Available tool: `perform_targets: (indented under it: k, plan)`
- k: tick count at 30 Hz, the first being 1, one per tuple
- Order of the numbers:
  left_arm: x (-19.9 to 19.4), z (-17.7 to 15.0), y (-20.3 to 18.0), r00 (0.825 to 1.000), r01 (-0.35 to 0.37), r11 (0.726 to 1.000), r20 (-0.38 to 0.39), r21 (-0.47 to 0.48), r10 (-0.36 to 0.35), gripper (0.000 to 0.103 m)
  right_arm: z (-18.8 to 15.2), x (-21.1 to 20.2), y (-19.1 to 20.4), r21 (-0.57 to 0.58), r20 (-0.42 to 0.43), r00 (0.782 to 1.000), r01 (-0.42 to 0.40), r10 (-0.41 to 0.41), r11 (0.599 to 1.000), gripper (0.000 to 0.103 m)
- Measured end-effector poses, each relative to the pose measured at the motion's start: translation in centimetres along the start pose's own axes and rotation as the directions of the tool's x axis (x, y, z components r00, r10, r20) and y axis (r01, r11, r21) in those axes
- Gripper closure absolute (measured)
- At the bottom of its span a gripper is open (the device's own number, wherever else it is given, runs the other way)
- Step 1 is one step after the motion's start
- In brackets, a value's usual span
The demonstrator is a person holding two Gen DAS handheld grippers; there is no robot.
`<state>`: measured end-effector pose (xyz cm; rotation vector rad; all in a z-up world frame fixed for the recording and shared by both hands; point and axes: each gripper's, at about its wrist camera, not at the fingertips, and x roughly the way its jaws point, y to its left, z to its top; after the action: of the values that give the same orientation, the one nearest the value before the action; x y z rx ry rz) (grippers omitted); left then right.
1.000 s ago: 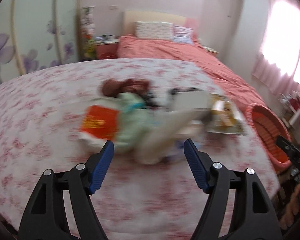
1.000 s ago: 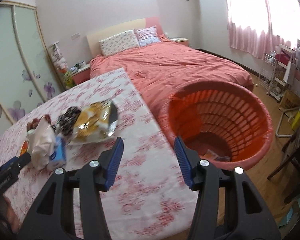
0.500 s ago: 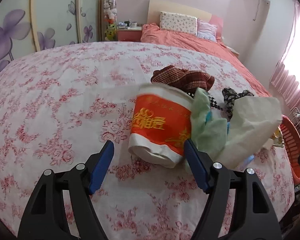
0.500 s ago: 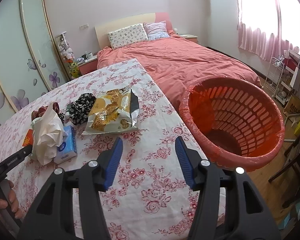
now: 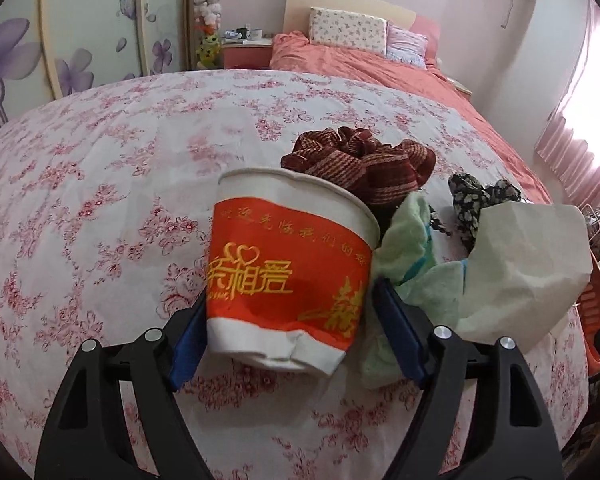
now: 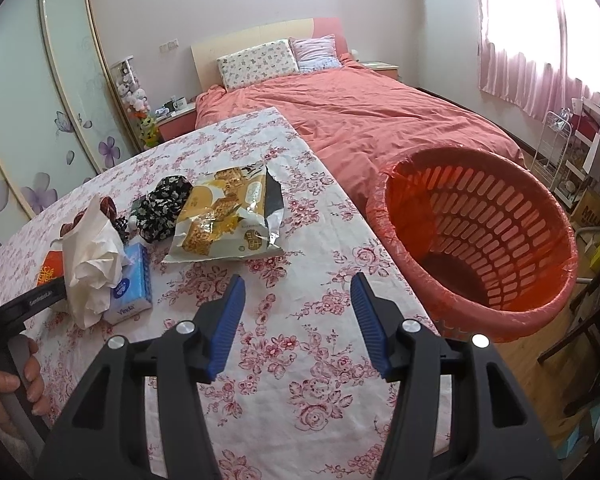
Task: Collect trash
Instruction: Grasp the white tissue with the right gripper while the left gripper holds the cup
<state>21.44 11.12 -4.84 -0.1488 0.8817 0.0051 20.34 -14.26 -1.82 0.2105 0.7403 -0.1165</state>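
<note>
Left tongs spread around paper cup mid-desk, pads apart from its sides; right tongs spread, hovering near desk's basket-side edge, beside orange basket

The left wrist view sits low and close behind the red-and-white paper cup, facing the headboard. The right wrist view looks from higher over the floral-clothed tabletop's right edge. Both share the cup and crumpled white tissue.
</note>
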Motion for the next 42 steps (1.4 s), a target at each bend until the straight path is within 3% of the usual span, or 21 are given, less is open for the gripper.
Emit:
perform_targets:
  k: [13,18,23,28,35,42]
  plan:
    - [-2.3,-0.8,0.9,0.998,0.001,1.000,0.064,0.014,-0.002,0.038,0.1,-0.3,3.2,-0.052,0.001,0.999,-0.046,0.046,0.998,0.048]
    - [-1.5,-0.5,1.9,1.000,-0.007,1.000,0.029,-0.010,0.007,0.037,0.1,-0.4,5.5,-0.093,-0.002,0.997,-0.074,0.074,0.993,0.048]
    - [-0.4,0.2,2.0,0.999,-0.031,0.999,0.008,-0.016,0.031,0.027,0.0,-0.5,6.8,-0.129,-0.001,0.997,-0.082,0.083,0.988,0.048]
    - [0.3,0.7,1.7,0.999,-0.054,0.999,0.006,0.000,0.054,0.028,0.1,-0.2,7.1,-0.133,-0.005,0.996,-0.085,0.086,0.987,0.048]
    - [-1.0,0.2,2.3,0.998,-0.042,0.999,0.044,0.009,0.042,0.030,0.2,-0.3,8.1,-0.136,-0.007,0.993,-0.117,0.117,0.984,0.048]
    - [-4.1,-0.8,4.0,0.995,-0.036,0.999,0.094,-0.021,0.038,0.030,0.5,-1.2,10.3,-0.144,0.000,0.976,-0.217,0.220,0.965,0.048]
